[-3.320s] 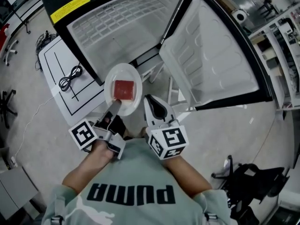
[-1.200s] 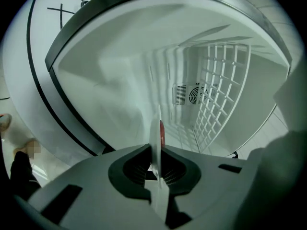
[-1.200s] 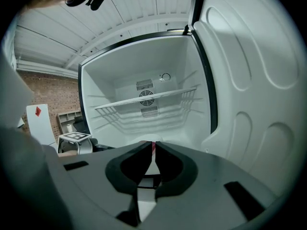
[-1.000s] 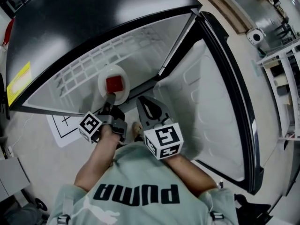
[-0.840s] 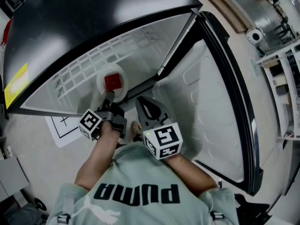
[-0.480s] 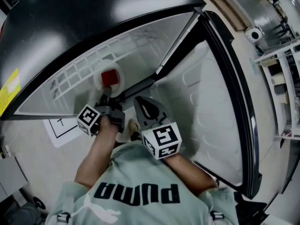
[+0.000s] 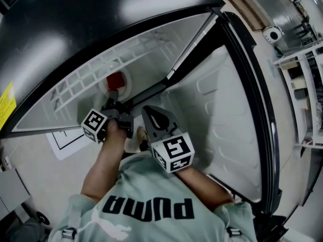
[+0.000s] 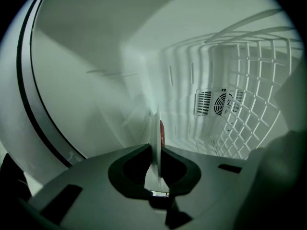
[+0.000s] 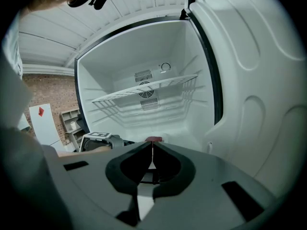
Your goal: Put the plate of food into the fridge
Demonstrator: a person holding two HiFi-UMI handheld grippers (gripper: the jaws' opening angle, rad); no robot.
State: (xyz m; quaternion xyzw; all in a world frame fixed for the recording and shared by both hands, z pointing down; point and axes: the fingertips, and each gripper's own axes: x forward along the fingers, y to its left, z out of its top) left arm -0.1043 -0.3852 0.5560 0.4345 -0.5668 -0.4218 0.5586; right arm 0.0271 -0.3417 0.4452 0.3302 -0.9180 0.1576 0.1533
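Far left, the black fridge (image 7: 75, 19) is showing a yellow sticker (image 7: 5, 105), and a white sheet (image 7: 63, 141) is lying on the floor next to it. Moving right, the left gripper (image 7: 113, 95) is reaching into the open fridge. Its jaws are pinching the near rim of the white plate (image 7: 126, 83), and you can see the thin edge squeezed between them in the left gripper view (image 8: 155, 140). The red block of food (image 7: 116, 79) is sitting on the plate. The plate is hanging inside the cavity, below the wire shelf (image 9: 144, 86). Can't tell if it's touching the fridge floor. Just right of that, the right gripper (image 7: 146, 110) is waiting outside the opening, with its jaws pressed together on nothing. Furthest right, the door (image 7: 217, 115) is standing wide open.
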